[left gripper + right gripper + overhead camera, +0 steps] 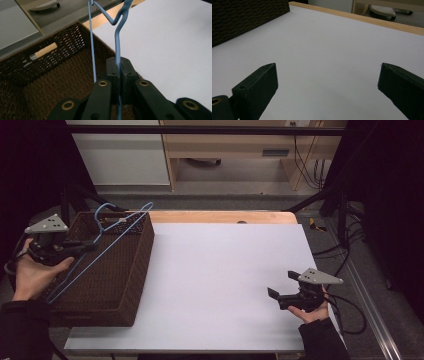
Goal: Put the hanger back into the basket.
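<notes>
A blue wire hanger (102, 243) hangs tilted over the dark wicker basket (135, 270) at the table's left. My left gripper (92, 246) is shut on one of its wires; in the left gripper view the jaws pinch the blue wire (117, 47) at the left gripper (119, 66) tips, above the basket's inside (57, 82). The hanger's hook (102, 210) points toward the basket's far wall. My right gripper (283, 283) rests low over the white tabletop at the right, open, with nothing between its fingers (255, 87); the right gripper (328, 72) faces bare white board.
The white board (220, 280) covers most of the table, with a wooden edge (220, 216) at the back. Black frame bars (320, 195) rise at both back corners. Cables (350, 310) trail off the right side. A cabinet and floor lie beyond.
</notes>
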Action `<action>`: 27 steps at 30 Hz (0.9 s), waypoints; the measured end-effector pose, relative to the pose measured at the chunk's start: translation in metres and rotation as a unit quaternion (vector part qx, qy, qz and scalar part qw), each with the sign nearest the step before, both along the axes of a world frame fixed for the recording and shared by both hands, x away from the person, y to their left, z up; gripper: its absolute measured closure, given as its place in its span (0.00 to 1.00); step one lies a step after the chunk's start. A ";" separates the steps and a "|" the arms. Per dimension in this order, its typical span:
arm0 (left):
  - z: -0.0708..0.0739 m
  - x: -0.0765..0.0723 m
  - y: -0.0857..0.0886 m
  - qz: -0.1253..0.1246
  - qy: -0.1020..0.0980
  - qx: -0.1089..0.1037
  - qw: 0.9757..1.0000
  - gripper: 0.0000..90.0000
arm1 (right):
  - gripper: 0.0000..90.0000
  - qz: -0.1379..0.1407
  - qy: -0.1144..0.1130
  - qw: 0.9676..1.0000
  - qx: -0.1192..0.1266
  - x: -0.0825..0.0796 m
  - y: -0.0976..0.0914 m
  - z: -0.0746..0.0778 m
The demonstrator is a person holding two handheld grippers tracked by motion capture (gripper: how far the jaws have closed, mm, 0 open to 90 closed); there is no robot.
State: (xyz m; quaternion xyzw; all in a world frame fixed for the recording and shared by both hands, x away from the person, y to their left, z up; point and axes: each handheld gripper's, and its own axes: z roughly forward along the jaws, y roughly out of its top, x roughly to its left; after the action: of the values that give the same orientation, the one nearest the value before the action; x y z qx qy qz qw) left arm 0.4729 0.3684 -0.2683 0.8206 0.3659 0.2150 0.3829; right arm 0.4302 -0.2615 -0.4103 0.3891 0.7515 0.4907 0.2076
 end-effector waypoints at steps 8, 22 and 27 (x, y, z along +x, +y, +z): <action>-0.017 0.002 0.019 0.018 0.017 0.000 1.000 0.97 | 0.03 -0.002 -0.001 1.000 -0.003 0.000 0.000 0.000; -0.050 0.013 0.023 0.042 0.028 0.021 0.999 0.97 | 0.03 -0.002 0.002 1.000 -0.005 0.001 0.001 -0.001; -0.069 0.023 0.015 0.050 0.037 0.048 0.997 0.97 | 0.03 -0.002 0.001 1.000 -0.005 0.000 0.001 -0.001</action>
State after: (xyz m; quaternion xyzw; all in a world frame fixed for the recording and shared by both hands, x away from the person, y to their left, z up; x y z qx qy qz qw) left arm 0.4956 0.3834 -0.3372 0.8261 0.4092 0.2207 0.3185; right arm 0.4307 -0.2603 -0.4114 0.3901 0.7536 0.4858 0.2095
